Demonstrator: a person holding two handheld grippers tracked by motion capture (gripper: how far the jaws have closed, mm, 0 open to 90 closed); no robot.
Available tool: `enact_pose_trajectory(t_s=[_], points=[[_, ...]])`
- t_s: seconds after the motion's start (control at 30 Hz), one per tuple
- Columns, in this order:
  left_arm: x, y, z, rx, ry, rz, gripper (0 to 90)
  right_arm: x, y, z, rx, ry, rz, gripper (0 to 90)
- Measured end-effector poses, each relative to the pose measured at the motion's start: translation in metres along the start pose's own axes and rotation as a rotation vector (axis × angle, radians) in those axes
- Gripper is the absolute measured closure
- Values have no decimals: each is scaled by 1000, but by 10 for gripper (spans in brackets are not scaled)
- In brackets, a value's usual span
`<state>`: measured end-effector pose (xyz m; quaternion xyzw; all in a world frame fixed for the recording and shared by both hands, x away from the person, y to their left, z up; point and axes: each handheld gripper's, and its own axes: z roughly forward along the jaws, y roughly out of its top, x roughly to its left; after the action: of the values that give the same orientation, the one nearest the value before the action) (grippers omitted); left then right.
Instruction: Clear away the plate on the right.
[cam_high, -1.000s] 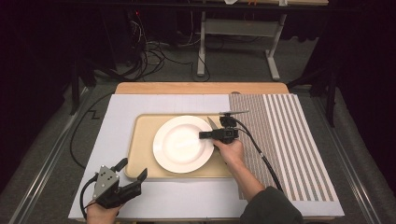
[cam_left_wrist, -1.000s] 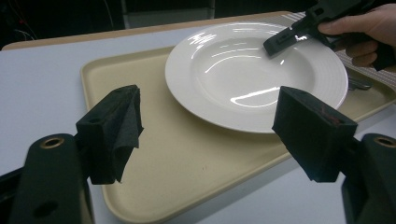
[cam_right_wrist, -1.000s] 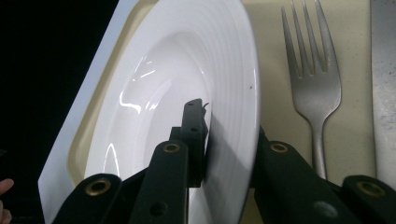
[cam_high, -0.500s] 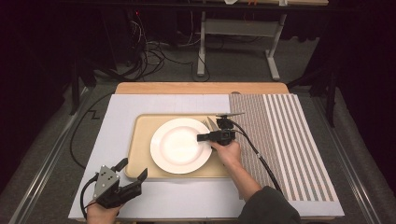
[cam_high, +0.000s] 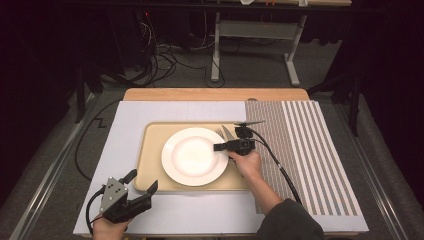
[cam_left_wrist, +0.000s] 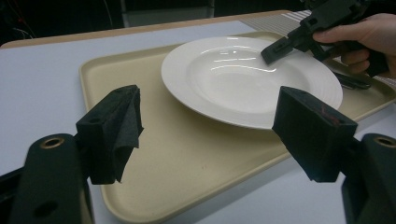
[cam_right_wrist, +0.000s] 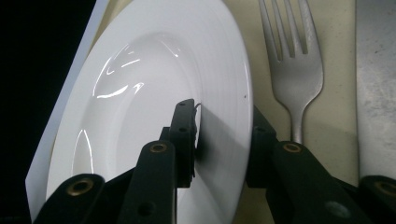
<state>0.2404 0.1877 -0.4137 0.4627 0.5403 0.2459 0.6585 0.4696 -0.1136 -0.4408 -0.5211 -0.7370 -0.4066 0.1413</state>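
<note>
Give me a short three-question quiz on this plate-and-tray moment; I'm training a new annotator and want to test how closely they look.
1. True or false: the right gripper has its jaws on either side of the white plate's rim.
2. What lies on the tray just beyond the plate, next to the right gripper? A) spoon B) fork C) cup
3. Fill in: the left gripper hovers with its jaws ____, near the tray's corner and holding nothing.

Key:
1. True; in the right gripper view one jaw sits over the plate and the other under its rim.
2. B, the fork.
3. open
</note>
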Motion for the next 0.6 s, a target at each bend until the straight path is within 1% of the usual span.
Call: enact_pose_trajectory(t_s=[0.13, 0.3, 0.5, 0.6], points=[[0, 0, 0, -1, 1, 0, 245, -1, 1, -3, 0, 8, -4, 687], [0, 0, 0, -1, 1, 1, 245, -2, 0, -6, -14, 19, 1, 661], [0, 0, 0, -1, 2, 3, 245, -6, 2, -17, -50, 14, -5, 633], [0, 0, 0, -2, 2, 3, 245, -8, 2, -23, -53, 2, -13, 621]])
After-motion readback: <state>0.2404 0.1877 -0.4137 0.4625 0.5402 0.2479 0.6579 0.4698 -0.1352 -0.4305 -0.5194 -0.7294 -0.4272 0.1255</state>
